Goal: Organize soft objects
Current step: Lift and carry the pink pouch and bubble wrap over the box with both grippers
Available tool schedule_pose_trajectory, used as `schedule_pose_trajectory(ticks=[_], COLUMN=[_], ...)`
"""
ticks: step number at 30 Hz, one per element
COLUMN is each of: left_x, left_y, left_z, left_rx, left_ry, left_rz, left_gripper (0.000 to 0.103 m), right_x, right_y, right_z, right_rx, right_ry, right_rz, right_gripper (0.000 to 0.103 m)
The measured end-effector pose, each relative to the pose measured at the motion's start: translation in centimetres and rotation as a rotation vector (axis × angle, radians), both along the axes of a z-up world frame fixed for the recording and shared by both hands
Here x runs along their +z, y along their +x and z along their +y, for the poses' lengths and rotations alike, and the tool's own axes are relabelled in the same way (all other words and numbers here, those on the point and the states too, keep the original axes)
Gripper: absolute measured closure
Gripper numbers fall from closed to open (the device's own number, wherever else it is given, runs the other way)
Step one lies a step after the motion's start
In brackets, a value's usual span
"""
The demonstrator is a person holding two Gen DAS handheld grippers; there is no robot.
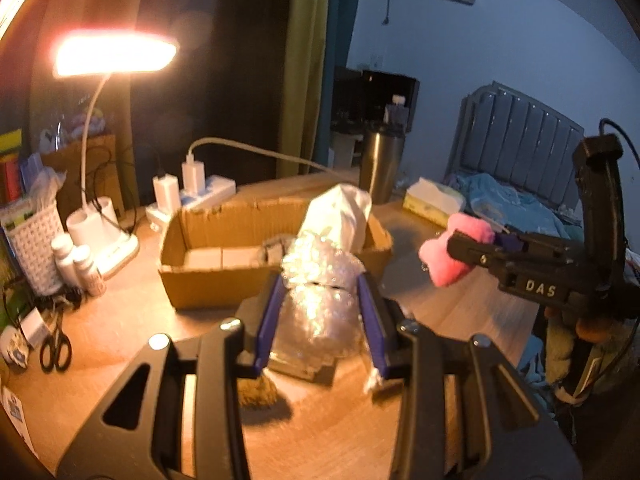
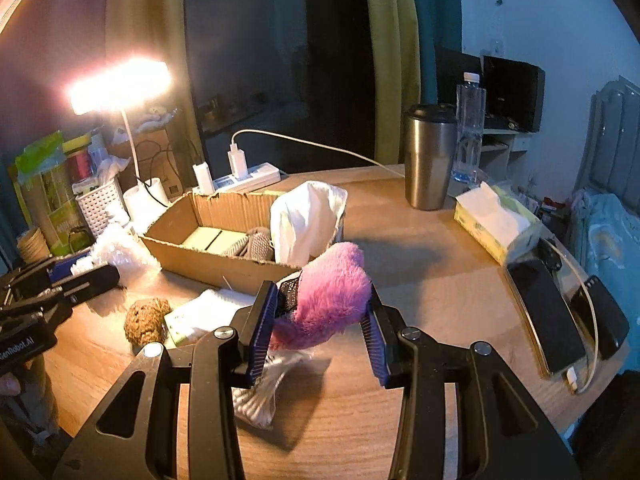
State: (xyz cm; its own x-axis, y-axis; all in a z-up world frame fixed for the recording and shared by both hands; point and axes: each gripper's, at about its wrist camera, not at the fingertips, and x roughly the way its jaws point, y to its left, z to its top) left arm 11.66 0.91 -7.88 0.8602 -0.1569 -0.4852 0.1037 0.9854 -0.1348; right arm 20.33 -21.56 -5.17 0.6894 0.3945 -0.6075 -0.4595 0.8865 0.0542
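My left gripper [image 1: 320, 300] is shut on a wad of bubble wrap [image 1: 320, 280] and holds it just in front of the cardboard box [image 1: 208, 280]. My right gripper [image 2: 322, 312] is shut on a pink plush toy [image 2: 332, 296], above the table to the right of the box [image 2: 208, 264]; it also shows in the left wrist view [image 1: 452, 254]. In the box lie a white cloth [image 2: 304, 220], a grey knitted item [image 2: 256, 246] and pale sponges [image 2: 208, 240]. A brown fuzzy ball [image 2: 146, 320], a white pad [image 2: 204, 312] and a striped cloth [image 2: 260, 392] lie on the table.
A lit desk lamp [image 1: 116, 54], power strip [image 2: 248, 178], white basket [image 1: 34, 244], bottles [image 1: 80, 268] and scissors [image 1: 56, 348] stand at the left. A steel tumbler [image 2: 428, 156], water bottle [image 2: 470, 128], tissue box [image 2: 496, 224] and phones [image 2: 548, 316] are at the right.
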Motion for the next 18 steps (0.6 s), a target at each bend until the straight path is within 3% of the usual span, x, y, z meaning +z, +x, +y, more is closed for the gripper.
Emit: schedule_pose_trajectory(ticks=[8,18], left_x=[1.4,1.0], left_y=[1.5,2.9], left_z=[1.8,4.4], left_rx=[0.017,0.048], left_ry=[-0.014,-0.035], left_rz=[-0.048,-0.047], left_gripper=[0.064,0.064], right_x=[0.8,1.6], right_y=[1.1,2.4], right_z=[1.6,4.6], right_rx=[0.009,0.051], right_ry=[-0.015,-0.025], right_rz=[-0.012,-0.025], right_gripper=[0.06,0.06])
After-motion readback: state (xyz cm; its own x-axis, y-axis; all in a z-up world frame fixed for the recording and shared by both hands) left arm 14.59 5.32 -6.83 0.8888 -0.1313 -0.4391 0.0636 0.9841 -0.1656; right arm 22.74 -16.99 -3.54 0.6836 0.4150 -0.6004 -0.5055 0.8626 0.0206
